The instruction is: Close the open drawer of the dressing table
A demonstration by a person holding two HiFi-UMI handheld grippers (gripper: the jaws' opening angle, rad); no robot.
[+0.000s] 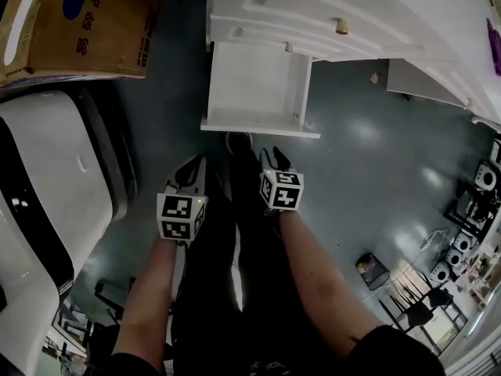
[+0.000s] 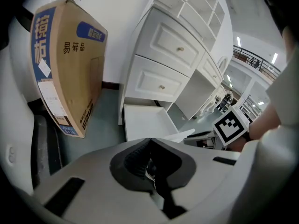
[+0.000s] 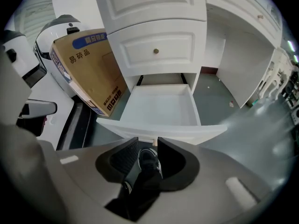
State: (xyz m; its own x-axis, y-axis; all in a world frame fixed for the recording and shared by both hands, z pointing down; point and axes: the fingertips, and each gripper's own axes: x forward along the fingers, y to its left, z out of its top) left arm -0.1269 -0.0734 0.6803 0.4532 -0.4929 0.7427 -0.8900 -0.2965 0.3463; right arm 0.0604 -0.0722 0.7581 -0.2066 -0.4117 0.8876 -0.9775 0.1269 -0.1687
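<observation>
Here, open drawer [image 1: 258, 88], front toward person [image 1: 313, 288], lengthwise out from dressing table [image 1: 313, 6]

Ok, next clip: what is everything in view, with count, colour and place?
dressing table: one, white, top of head view
open drawer: one, white, lowest, pulled out, empty
closed drawers: two, white, tan knobs, above the open one
cardboard box: one, brown, blue print, left of the table
rounded machine: one, white and black, left
left gripper: one, grey, jaws together, empty
right gripper: one, grey, jaws apart, facing the drawer front
forearms: two, bare
</observation>
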